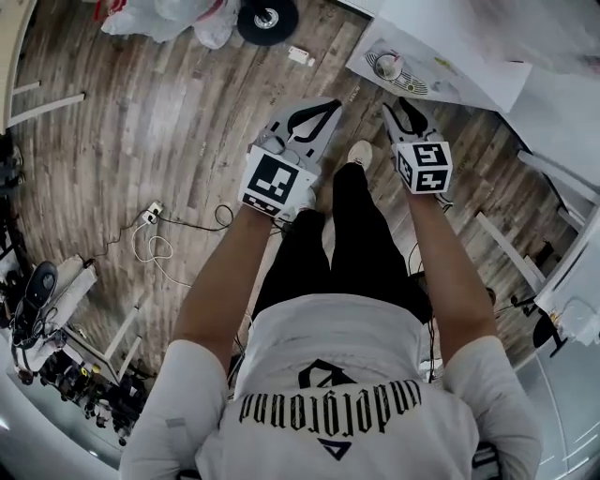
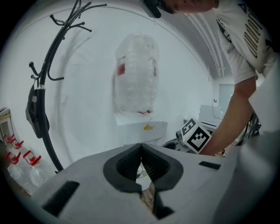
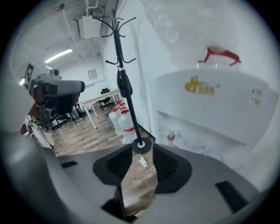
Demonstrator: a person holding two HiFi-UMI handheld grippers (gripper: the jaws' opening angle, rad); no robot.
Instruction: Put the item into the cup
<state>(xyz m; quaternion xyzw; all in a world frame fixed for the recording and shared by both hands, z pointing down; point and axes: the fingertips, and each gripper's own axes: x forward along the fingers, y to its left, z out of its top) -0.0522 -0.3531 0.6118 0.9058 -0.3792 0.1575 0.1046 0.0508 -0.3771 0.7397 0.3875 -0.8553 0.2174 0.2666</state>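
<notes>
Both grippers are held out over the wooden floor, in front of the person's legs. My left gripper (image 1: 328, 106) (image 2: 141, 146) is shut, its dark pads meeting at the tips with nothing between them. My right gripper (image 1: 398, 105) (image 3: 142, 151) stands open and empty, with bare floor showing between its jaws. A round cup-like thing on a striped plate (image 1: 389, 67) sits on the white table (image 1: 469, 56) just beyond the right gripper. A small white item (image 1: 300, 55) (image 3: 142, 161) lies on the floor ahead. The right gripper's marker cube (image 2: 194, 135) shows in the left gripper view.
A black coat stand (image 3: 124, 83) rises from a round base (image 1: 266, 19) near the small item. Plastic bags (image 1: 169, 17) lie at the back, and cables (image 1: 155, 239) on the floor to the left. Water jugs (image 3: 122, 124) and a white dispenser (image 3: 210, 109) stand by the wall.
</notes>
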